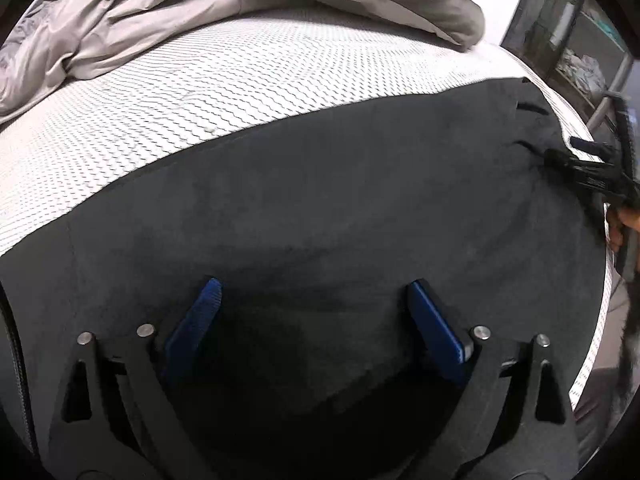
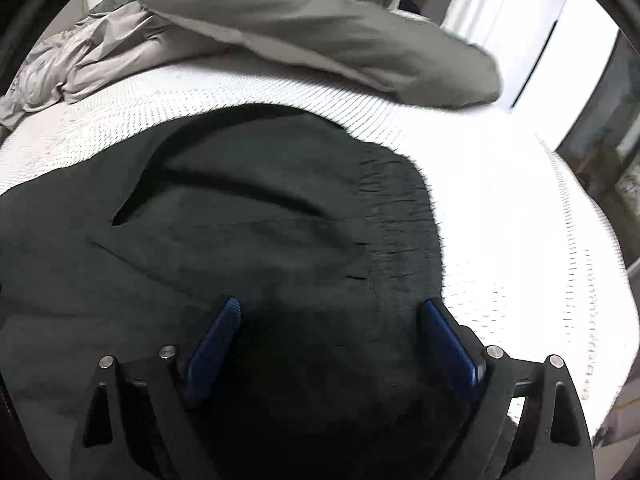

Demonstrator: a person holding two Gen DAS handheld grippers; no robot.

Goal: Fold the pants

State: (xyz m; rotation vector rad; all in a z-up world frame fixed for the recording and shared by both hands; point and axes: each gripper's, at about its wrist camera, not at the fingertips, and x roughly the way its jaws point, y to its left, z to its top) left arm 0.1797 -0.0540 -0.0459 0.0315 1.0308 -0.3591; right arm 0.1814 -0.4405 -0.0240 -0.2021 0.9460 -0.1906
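Dark pants (image 1: pixel 320 208) lie spread flat on a white textured mattress (image 1: pixel 180 100). My left gripper (image 1: pixel 314 286) hovers over the leg part, jaws wide open, blue pads (image 1: pixel 196 320) apart and nothing between them. In the right wrist view the pants (image 2: pixel 260 220) show their gathered elastic waistband (image 2: pixel 400 216) and a pocket slit. My right gripper (image 2: pixel 332 304) stands open just above the cloth near the waistband, gripping nothing. The right gripper also shows at the right edge of the left wrist view (image 1: pixel 580 168), over the waist end, with a hand (image 1: pixel 618 228) behind it.
A rumpled grey-beige duvet (image 1: pixel 240 12) lies along the far side of the mattress, seen also in the right wrist view (image 2: pixel 320 28). A shelf unit (image 1: pixel 580 52) stands beyond the bed's right end. White wardrobe doors (image 2: pixel 520 40) rise at the back right.
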